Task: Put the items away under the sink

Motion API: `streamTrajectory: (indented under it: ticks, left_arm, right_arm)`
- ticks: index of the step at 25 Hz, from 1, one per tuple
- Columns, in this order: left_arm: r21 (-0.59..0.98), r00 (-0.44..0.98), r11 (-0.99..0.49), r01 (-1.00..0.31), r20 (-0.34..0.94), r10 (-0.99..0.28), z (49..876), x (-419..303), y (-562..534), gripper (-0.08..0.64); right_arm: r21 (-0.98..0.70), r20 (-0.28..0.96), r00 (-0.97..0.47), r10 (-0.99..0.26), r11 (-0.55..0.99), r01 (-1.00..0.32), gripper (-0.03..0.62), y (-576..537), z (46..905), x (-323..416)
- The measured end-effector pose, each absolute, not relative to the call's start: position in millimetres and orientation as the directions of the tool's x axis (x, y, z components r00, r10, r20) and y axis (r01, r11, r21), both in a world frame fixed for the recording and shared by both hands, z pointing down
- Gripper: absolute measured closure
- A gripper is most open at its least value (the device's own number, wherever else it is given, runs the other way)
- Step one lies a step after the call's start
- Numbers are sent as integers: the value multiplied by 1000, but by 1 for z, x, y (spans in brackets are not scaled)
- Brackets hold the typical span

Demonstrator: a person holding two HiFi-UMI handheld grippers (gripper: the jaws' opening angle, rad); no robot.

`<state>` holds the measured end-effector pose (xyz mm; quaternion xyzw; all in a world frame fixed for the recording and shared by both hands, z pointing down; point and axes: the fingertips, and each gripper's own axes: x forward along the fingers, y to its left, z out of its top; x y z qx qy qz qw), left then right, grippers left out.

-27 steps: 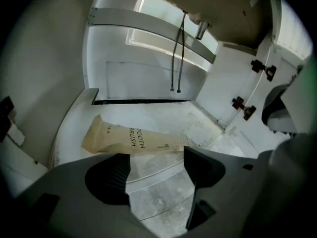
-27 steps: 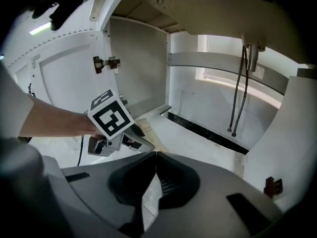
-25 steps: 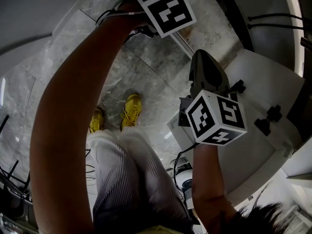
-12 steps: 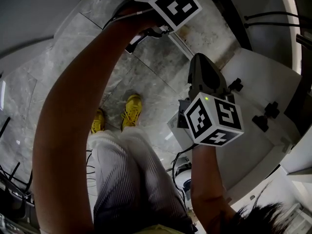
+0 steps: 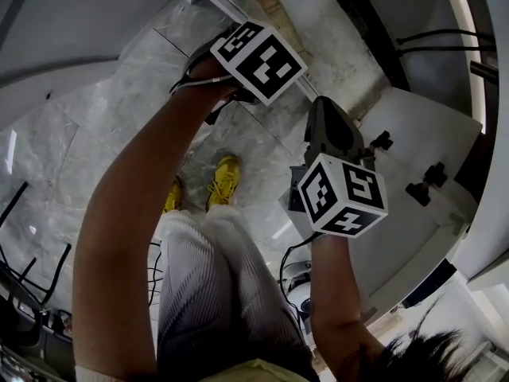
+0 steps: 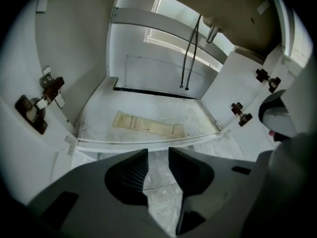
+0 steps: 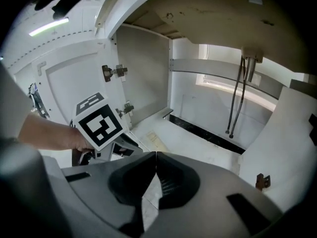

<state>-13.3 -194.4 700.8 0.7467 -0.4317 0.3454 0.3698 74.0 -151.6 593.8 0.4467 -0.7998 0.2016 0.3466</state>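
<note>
A cream toothpaste box (image 6: 148, 125) lies flat on the white floor of the open cabinet under the sink (image 6: 148, 103). My left gripper (image 6: 158, 165) hovers in front of the cabinet's front edge, above the marble floor. Its jaws stand a little apart with nothing between them. My right gripper (image 7: 155, 175) is held to the right of the left one, its jaws pressed together and empty. In the head view both marker cubes show, the left one (image 5: 258, 60) higher and the right one (image 5: 342, 193) lower.
Both cabinet doors stand open, with dark hinges on the left door (image 6: 37, 105) and the right door (image 6: 252, 95). Two thin supply pipes (image 6: 190, 53) hang from the basin at the back. Yellow shoes (image 5: 223, 177) stand on the marble floor; cables (image 5: 24, 293) lie at the left.
My left gripper has drawn back from the cabinet, its cube lower in the head view. The right gripper has barely moved.
</note>
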Motion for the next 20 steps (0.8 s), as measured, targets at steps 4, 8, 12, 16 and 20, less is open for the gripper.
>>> streamTrajectory:
  ticks: [4, 8, 12, 16, 20]
  left_arm:
    - [249, 381, -335, -909, 822, -423, 681, -16, -176, 460]
    - [277, 393, -306, -911, 808, -438, 663, -15, -157, 480]
    - [256, 370, -293, -921, 809, -456, 645, -22, -142, 489]
    - [300, 381, -238, -924, 788, -485, 619, -22, -129, 502]
    - [328, 394, -219, -919, 788, -474, 598, -19, -112, 505]
  right_arm:
    - [-11, 740, -362, -566, 529, -848, 566, -144, 583, 69]
    - [-13, 743, -357, -565, 522, -853, 566, -139, 570, 67]
    - [-11, 744, -350, -570, 513, -858, 566, -135, 552, 65]
    - [-10, 743, -352, -570, 515, -857, 566, -131, 529, 64]
    - [-10, 741, -354, -570, 518, -855, 566, -126, 507, 61]
